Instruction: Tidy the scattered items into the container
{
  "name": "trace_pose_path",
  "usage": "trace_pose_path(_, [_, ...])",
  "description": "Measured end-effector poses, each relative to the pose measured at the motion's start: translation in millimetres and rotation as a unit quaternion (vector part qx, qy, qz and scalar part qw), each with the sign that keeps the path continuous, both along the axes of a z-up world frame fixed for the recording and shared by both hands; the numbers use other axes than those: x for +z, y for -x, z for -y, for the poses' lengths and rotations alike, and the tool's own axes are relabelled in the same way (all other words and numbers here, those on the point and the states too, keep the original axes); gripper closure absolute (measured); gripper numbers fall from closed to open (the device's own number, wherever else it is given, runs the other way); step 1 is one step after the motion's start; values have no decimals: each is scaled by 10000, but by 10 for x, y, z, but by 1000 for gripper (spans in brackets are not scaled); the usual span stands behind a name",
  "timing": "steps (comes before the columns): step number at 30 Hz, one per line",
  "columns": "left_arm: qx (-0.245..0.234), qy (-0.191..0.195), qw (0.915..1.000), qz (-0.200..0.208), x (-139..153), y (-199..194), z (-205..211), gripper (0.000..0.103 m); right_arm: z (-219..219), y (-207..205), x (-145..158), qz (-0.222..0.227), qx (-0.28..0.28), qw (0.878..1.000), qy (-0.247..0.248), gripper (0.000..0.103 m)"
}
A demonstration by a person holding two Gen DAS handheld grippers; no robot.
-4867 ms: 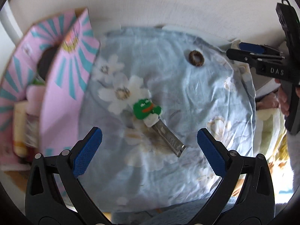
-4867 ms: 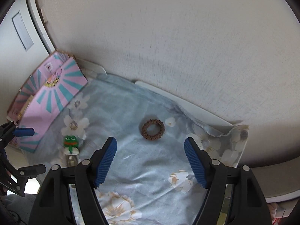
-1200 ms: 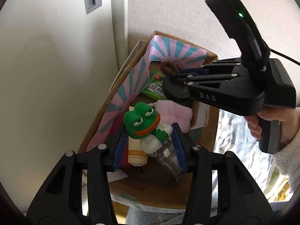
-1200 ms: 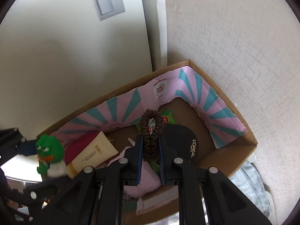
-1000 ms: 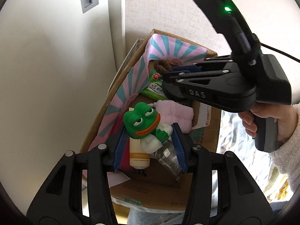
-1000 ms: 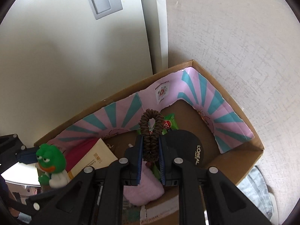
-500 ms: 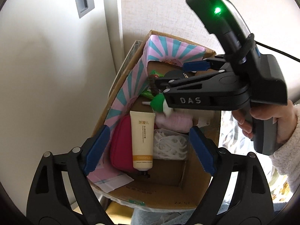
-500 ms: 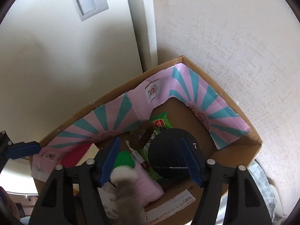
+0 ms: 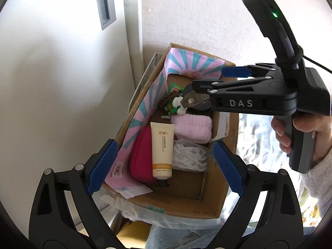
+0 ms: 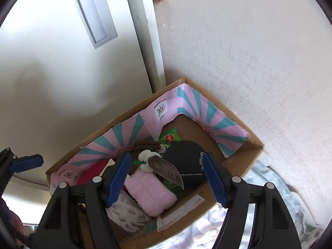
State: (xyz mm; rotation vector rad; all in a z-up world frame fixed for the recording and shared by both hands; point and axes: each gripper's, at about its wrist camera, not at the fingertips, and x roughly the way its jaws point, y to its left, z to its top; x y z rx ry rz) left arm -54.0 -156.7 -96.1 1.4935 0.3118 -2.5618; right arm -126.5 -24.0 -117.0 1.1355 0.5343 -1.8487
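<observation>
The cardboard box [image 9: 180,204] with pink and teal lining stands against the wall, also in the right wrist view [image 10: 247,151]. The frog nail clipper [image 9: 178,104] lies inside it, its metal blade [image 10: 166,171] over the pink towel. The brown hair tie [image 10: 146,143] lies by the lining behind it, also in the left wrist view [image 9: 167,99]. My left gripper [image 9: 165,167] is open and empty above the box's near end. My right gripper [image 10: 167,178] is open and empty above the box, seen from the side in the left wrist view [image 9: 207,78].
The box also holds a cream tube [image 9: 162,149], a red pouch [image 9: 140,157], a pink towel [image 10: 149,193], white floss picks [image 9: 189,155], a black compact [image 10: 186,159] and a green packet [image 10: 170,138]. A door and wall stand behind. Flowered cloth [image 10: 267,184] lies at right.
Both grippers have opened. The frog clipper and the hair tie dropped from them and now lie in the box. Both grippers stay above the box.
</observation>
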Motion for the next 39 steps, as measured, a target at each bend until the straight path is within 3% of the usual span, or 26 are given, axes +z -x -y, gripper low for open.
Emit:
trace_pose_path(4, [0,15,9999,-111,128,-73,-13,10,-58,-36,144,-233,-40,9997,75,36])
trace_pose_path(11, [20,82,9996,-266,333,-157,-57,10,-322,-1,261,-34,-562,9983,173,35])
trace_pose_path(21, [-184,274,9978,-572,726,-167,-248,10,-983,-80,789,-267,-1365,9898,320,35])
trace_pose_path(28, [-568,282,9943,-853,1020,-15,-582,4,-1583,-144,996,-345,-2363,9707,278,35])
trace_pose_path(39, [-1367,462,9841,-1039,1264,174,-1276,2,-2461,-340,1137,-327,-3692,9288,-26,35])
